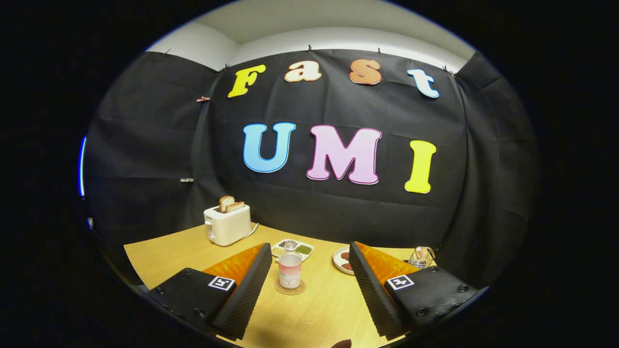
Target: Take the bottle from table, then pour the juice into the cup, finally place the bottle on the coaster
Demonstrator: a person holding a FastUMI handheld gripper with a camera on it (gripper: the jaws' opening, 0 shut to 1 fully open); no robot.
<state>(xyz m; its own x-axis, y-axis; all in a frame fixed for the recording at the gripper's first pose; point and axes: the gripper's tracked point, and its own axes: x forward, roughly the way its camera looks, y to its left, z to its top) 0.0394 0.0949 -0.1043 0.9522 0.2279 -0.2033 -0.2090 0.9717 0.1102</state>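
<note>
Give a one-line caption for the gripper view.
Open tongs frame the bottle standing upright on its coaster, toaster beyond.

The tabletop (319, 309) has a light wood-grain surface with a pale yellow tone. Black cloth (338, 212) hangs behind it as the booth's wall, in panels that meet at an inner corner to the left and to the right. The cloth shows horizontal creases and is fastened along its upper edge with small clips (203, 99). Above the cloth, a plain white wall (338, 41) meets a white ceiling (309, 17). Illumination is even, without hard shadows on the tabletop.
</note>
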